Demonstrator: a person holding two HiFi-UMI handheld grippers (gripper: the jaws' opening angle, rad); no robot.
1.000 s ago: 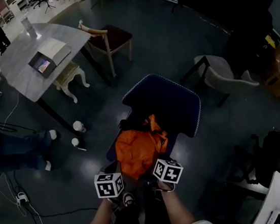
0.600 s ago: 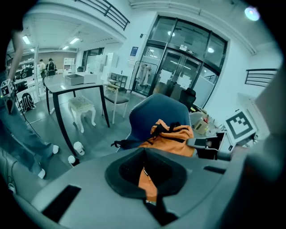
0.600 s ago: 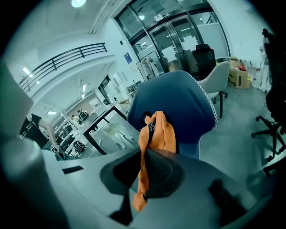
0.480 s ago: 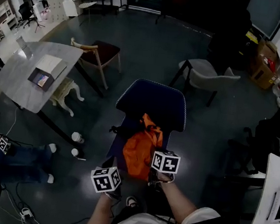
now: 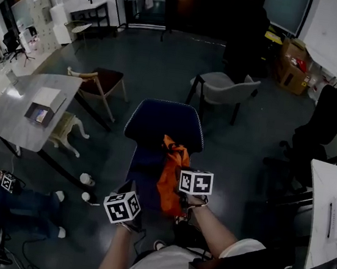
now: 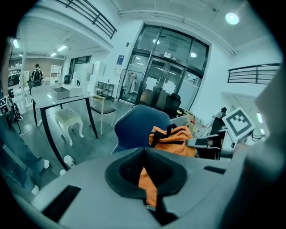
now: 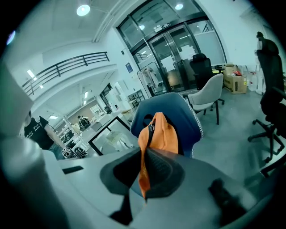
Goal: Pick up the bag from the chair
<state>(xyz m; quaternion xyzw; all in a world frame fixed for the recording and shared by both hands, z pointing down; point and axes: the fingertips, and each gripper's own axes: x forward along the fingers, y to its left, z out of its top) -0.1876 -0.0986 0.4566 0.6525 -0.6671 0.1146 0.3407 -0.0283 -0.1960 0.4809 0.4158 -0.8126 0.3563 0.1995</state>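
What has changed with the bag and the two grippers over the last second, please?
The orange bag has been pulled upward. A second ago it lay spread wide on the blue chair; now it is bunched narrow, with more bare seat showing. The left gripper and right gripper have risen with it, each shut on its fabric. The chair and the table beside it stayed put.

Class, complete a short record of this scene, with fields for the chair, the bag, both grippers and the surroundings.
chair: dark blue, padded
bag: orange, black straps, in front of the backrest
left gripper: shut on bag fabric
right gripper: shut on bag fabric
surroundings: grey chair behind, white table to the left
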